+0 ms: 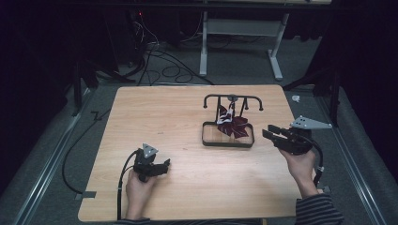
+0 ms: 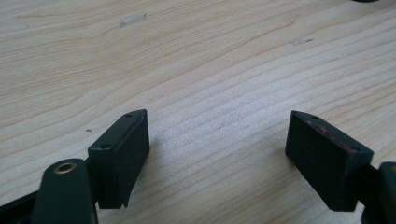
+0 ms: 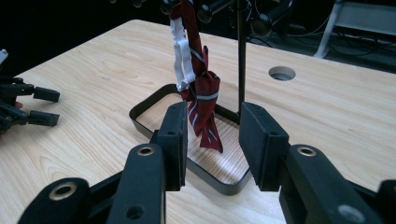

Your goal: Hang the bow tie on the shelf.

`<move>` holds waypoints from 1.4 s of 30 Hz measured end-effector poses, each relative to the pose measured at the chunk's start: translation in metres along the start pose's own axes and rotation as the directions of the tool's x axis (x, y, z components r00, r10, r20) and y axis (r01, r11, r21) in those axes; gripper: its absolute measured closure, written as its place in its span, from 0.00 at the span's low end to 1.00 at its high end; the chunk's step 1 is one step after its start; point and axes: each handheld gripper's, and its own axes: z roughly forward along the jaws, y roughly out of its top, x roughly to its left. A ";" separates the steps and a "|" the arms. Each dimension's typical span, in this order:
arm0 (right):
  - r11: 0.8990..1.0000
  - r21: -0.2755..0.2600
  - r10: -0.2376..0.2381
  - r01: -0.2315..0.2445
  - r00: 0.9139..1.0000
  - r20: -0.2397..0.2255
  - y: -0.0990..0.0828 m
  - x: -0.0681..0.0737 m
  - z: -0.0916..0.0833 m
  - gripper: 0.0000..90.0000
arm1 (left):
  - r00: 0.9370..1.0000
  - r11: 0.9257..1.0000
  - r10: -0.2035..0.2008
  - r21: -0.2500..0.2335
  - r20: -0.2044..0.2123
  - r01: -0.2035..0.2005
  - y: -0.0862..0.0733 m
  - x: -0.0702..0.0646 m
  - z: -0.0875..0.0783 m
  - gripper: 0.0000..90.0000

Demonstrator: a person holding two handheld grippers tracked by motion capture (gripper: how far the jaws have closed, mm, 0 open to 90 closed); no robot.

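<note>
Dark surroundings swallow most of the room; beyond the pale wooden table [image 1: 187, 140] the high view gives up some loose cables on the grey floor and the white legs of another frame. On the table's right half stands a black metal rack [image 1: 228, 136] with a rectangular base frame and a top bar. From that bar hangs a dark red striped bow tie [image 3: 201, 100] on a white plastic clip [image 3: 181, 60]; in the right gripper view the bar is cut off by the upper edge, so how the clip hooks on cannot be made out. The right tool [image 3: 212, 140] is held level just beside the rack, jaws spread, the bow tie seen through the gap but farther off and untouched. The left tool [image 2: 217, 156] sits low over bare wood, well apart from the rack, jaws spread wide with nothing between them.
</note>
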 end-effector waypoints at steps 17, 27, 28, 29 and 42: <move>0.999 0.009 0.032 -0.032 0.999 -0.005 -0.015 -0.002 0.001 0.71 | 1.000 1.000 0.000 0.000 0.000 0.000 0.000 0.000 0.000 0.25; 0.999 0.014 0.045 -0.045 0.999 -0.013 -0.023 -0.002 0.005 0.71 | 1.000 1.000 0.000 0.000 0.000 0.000 0.000 0.000 0.000 0.25; 0.999 0.017 0.046 -0.046 0.999 -0.013 -0.024 -0.002 0.005 0.71 | 1.000 1.000 0.000 0.000 0.000 0.000 0.000 0.000 0.000 0.25; 0.999 0.020 0.046 -0.046 0.999 -0.014 -0.024 -0.001 0.006 0.71 | 1.000 1.000 0.000 0.000 0.000 0.000 0.000 0.000 0.000 0.25; 0.997 0.044 0.059 -0.058 0.998 -0.025 -0.035 0.001 0.012 0.71 | 1.000 1.000 0.000 0.000 0.000 0.000 0.000 0.000 0.000 0.25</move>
